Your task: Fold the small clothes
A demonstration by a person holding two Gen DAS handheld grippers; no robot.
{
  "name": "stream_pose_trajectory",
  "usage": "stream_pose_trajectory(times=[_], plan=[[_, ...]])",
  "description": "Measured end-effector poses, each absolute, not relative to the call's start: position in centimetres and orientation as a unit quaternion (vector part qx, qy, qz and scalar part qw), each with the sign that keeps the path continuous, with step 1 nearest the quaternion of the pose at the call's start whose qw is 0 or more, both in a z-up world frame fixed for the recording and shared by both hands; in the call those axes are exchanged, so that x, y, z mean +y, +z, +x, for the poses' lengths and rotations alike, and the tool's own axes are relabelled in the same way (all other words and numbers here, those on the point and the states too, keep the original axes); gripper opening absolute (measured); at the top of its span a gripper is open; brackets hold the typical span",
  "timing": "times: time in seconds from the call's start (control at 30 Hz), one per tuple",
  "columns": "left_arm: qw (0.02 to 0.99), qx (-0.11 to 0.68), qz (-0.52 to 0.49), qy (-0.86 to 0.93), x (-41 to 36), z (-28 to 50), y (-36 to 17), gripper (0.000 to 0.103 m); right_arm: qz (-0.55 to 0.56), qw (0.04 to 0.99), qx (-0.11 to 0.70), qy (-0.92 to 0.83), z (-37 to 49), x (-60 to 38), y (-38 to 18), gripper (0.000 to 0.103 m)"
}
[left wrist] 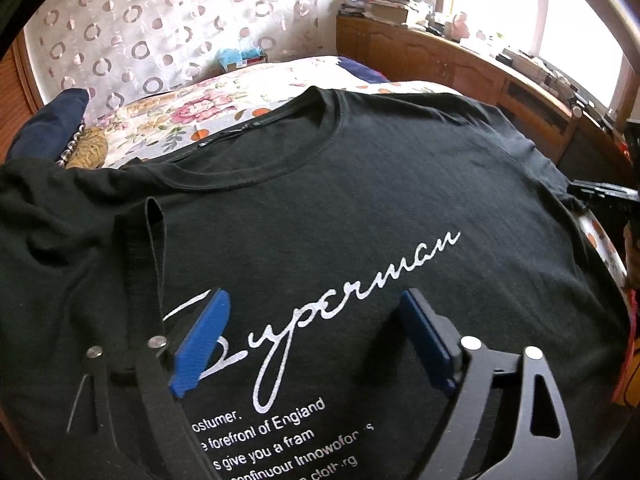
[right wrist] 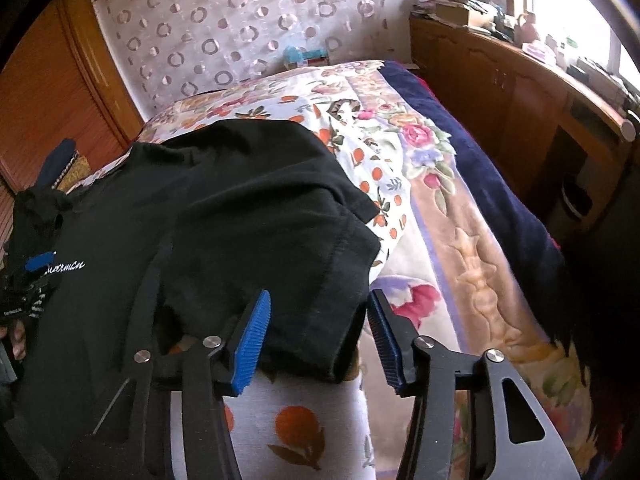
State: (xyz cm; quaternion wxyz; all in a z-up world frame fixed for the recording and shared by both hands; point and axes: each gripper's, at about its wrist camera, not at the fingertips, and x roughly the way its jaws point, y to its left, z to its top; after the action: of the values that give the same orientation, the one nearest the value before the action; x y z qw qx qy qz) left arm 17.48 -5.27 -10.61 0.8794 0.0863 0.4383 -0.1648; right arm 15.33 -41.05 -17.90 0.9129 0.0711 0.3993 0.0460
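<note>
The black cotton T-shirt with white script lettering (left wrist: 360, 208) lies face up across the bed with the floral quilt (right wrist: 400, 148), neckline toward the far wall, chest print showing. Its sleeve (right wrist: 288, 280) on the right side lies spread out flat over the quilt's orange-fruit pattern, hem toward the near edge of the bed.

The right gripper (right wrist: 318, 340) hangs over that sleeve hem, jaws partly apart, one blue ribbed pad over the cloth and the other just off its edge. The pads don't look to be pressing, so nothing is held there. Over at the chest, the left gripper (left wrist: 312, 340) hovers above the lettering with jaws wide apart and empty.

Looks like the sleeve fold is the step in hand. To do it well, I'd say the right jaws want to straddle the hem edge squarely and bite only the sleeve, not the quilt beneath. Then lift low and carry it inward across the chest, keeping the crease straight along the shoulder line. The left gripper could pin the body meanwhile, or the whole shirt may slide.

A wooden cabinet run (right wrist: 520, 92) lines the window side.
</note>
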Motion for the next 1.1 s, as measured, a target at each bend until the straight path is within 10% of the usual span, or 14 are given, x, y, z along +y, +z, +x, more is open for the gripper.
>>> stream_pose_trajectory(times=[0.43,1.1], plan=[[0.878,0.441,0.086,-0.167,-5.3,17.6,-10.7,0.095,-0.007,0.918,0.397,0.016,15.4,-39.5,-17.4,0.007],[0.886,0.431,0.070,-0.159,-3.9,17.4,-10.1,0.095,0.041,0.906,0.361,0.219,17.1,-28.2,-16.9,0.006]])
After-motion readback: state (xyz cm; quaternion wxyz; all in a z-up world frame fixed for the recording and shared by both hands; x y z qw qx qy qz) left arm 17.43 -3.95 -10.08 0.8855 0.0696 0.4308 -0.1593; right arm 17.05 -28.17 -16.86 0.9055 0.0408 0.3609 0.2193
